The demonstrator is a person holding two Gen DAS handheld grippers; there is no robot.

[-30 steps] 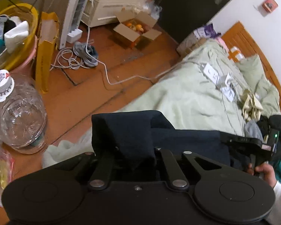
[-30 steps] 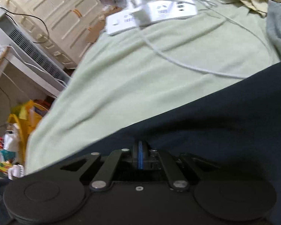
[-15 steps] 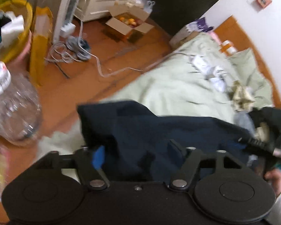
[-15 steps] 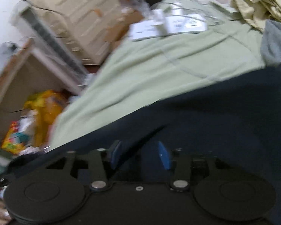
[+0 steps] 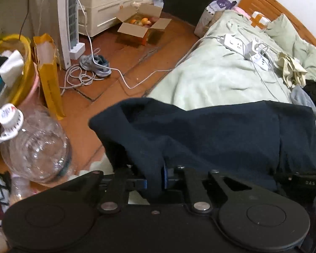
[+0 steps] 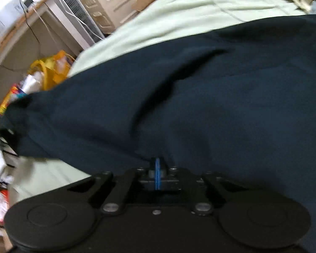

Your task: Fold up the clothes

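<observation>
The dark blue garment lies spread across the near end of the bed, one corner hanging over the edge above the floor. The left gripper pinches a fold of it. The right gripper looks clamped on the cloth's near edge, though the view is blurred.

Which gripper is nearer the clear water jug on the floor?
Left. The left gripper clamps the navy garment beside the jug; the right gripper grips it farther along the bed.
</observation>
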